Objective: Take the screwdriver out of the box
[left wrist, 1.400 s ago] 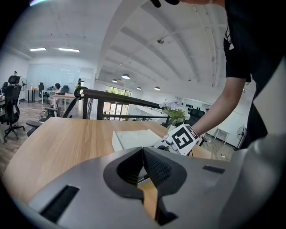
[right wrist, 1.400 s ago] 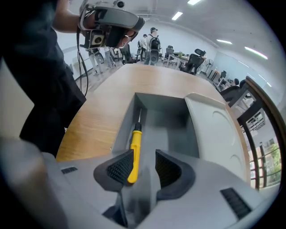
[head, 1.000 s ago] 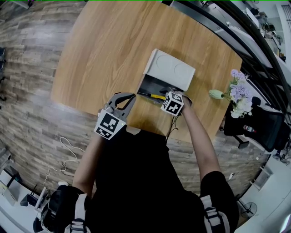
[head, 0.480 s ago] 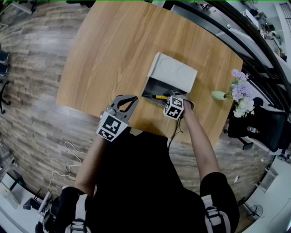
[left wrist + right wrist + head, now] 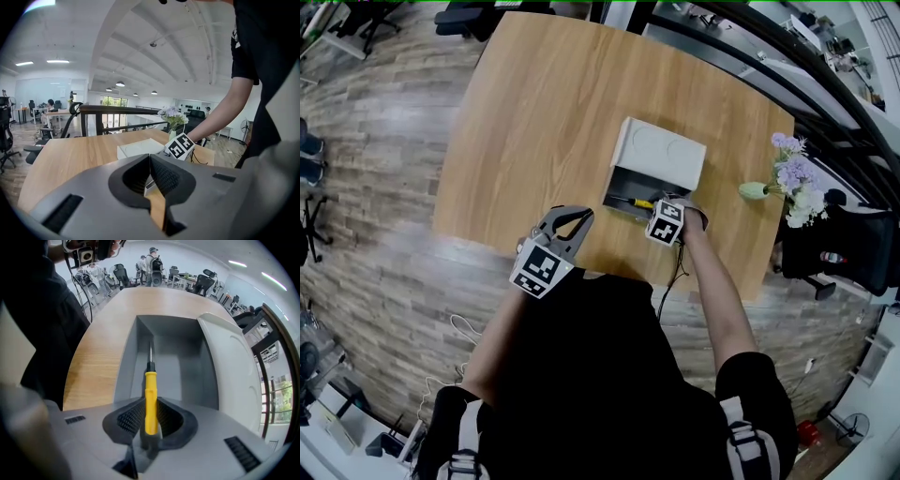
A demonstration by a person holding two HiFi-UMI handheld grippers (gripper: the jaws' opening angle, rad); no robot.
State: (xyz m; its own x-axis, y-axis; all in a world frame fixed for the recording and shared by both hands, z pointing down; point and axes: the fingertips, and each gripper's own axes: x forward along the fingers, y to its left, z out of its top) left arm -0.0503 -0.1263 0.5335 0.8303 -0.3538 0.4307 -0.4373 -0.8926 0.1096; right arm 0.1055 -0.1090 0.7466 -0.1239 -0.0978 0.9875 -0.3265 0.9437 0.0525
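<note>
- The right hand-held gripper [image 5: 151, 401] points straight down into the box from a bent wrist. Its jaws are closing on either side of the handle.
- The yellow-handled screwdriver [image 5: 150, 387] lies flat between those jaws, its long axis running straight ahead and its metal shaft pointing away.
- Around it is the open grey rectangular box [image 5: 187, 362], on the wooden surface [image 5: 101, 357].
- The left hand-held gripper [image 5: 150, 155] hangs tilted slightly downward short of the box, with its jaw tips together and nothing between them.
</note>
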